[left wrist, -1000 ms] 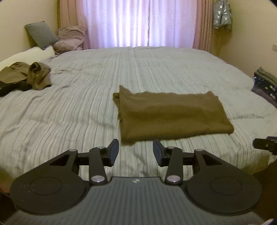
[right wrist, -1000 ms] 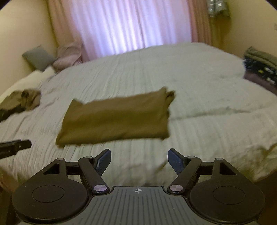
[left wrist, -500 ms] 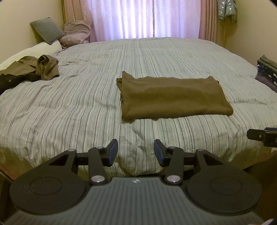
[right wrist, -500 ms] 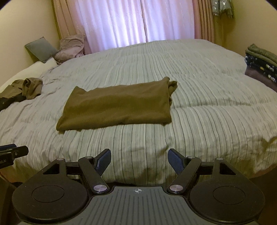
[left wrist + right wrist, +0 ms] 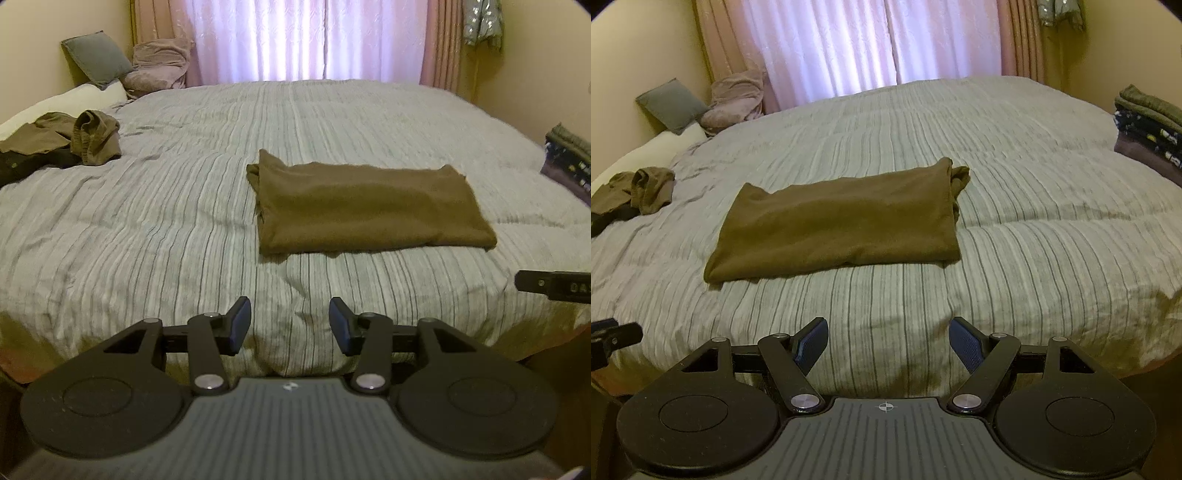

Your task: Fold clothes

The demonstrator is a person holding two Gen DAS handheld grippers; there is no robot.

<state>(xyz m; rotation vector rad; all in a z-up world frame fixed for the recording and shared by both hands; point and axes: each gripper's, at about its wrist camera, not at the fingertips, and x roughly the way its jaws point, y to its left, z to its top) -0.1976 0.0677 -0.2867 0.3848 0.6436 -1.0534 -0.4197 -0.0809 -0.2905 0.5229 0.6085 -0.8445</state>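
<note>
Garment: olive-brown folded garment (image 5: 369,208) lies flat as a long rectangle on the bed (image 5: 155,221), near the edge closest to me; I see its bunched end on the left in the left wrist view and on the right in the right wrist view.
Left hand-held gripper: my left hand-held gripper (image 5: 290,325) hangs over the near edge of the bed, jaws apart with nothing between them but striped cover; it sits short of the garment and does not touch it.
Right hand-held gripper: my right hand-held gripper (image 5: 888,345) has its jaws spread wider, also empty, over the same near edge and clear of the garment.
Unfolded pile: crumpled olive clothes (image 5: 66,138) lie at the far left of the bed, well apart from the folded piece.
Folded stack: a stack of folded clothes (image 5: 1148,127) sits at the right side of the bed.
Pillows: a grey pillow (image 5: 98,59) and a mauve cushion (image 5: 159,68) lean at the head corner beside the pink curtains (image 5: 310,38).
</note>
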